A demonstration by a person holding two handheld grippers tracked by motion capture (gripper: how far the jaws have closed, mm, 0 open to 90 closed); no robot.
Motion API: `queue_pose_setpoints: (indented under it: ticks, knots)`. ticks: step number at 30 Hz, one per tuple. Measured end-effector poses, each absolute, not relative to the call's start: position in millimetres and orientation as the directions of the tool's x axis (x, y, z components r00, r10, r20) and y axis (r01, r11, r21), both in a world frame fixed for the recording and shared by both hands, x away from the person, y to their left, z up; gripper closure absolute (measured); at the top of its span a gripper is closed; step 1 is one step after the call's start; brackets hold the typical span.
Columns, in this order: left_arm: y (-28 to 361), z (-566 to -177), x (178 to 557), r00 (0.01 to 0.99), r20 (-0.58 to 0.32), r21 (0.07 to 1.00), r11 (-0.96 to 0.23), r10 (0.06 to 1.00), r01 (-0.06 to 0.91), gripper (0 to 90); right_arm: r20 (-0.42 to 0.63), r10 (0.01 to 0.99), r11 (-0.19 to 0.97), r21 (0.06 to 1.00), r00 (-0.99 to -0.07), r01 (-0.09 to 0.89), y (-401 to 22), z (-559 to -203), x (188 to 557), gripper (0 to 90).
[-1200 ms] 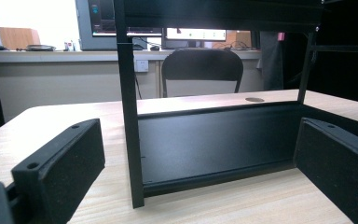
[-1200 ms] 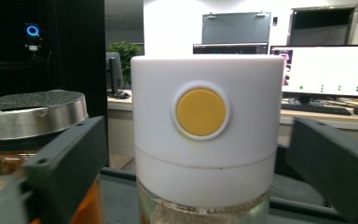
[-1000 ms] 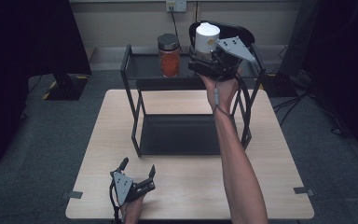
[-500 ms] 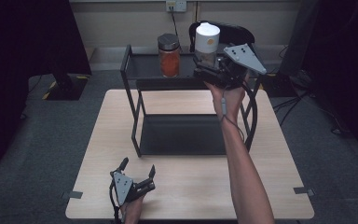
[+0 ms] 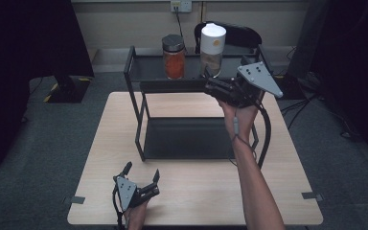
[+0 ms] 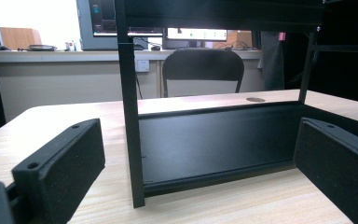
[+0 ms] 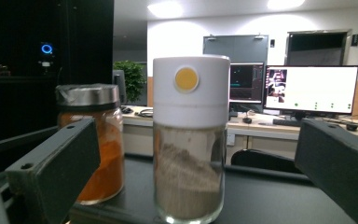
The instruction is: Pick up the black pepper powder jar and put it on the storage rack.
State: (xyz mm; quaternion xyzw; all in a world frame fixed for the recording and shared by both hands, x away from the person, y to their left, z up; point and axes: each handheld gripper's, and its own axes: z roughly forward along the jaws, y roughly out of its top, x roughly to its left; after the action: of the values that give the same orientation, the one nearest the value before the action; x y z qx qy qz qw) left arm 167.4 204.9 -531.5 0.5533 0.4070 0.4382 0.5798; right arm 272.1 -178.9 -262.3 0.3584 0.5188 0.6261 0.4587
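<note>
A glass jar with a tall white lid [image 5: 212, 50] stands on the black rack's top shelf [image 5: 148, 69], next to an orange-filled jar with a grey lid [image 5: 173, 56]. My right gripper [image 5: 211, 86] is held just in front of the white-lidded jar, open, jaws apart from it. In the right gripper view the white-lidded jar [image 7: 189, 140] sits centred between the wide jaws of the right gripper [image 7: 196, 144], with the orange jar [image 7: 95, 144] to its left. My left gripper [image 5: 142, 170] rests open on the table's near edge; in its own view the left gripper [image 6: 196, 149] faces the rack's lower tray [image 6: 214, 144].
The rack's front post [image 6: 129, 116] stands close ahead of the left gripper. A black chair [image 5: 230, 34] sits behind the wooden table [image 5: 201, 191]. Dark carpet surrounds the table, and a black stand [image 5: 67, 86] is at the left.
My right gripper has drawn back and down from the white-lidded jar, which stays standing on the top shelf. The left gripper has not moved.
</note>
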Motion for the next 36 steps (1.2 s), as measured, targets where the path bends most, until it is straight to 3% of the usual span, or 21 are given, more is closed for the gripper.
queue_pose_setpoints:
  ticks: [36]
  knots:
    - [204.9, -531.5, 167.4, 0.285, 0.013, 0.998, 0.003, 0.959, -0.058, 1.3, 0.002, 0.954, -0.062, 0.980, -0.300, -0.191, -200.5, -337.3, 222.1, 0.0]
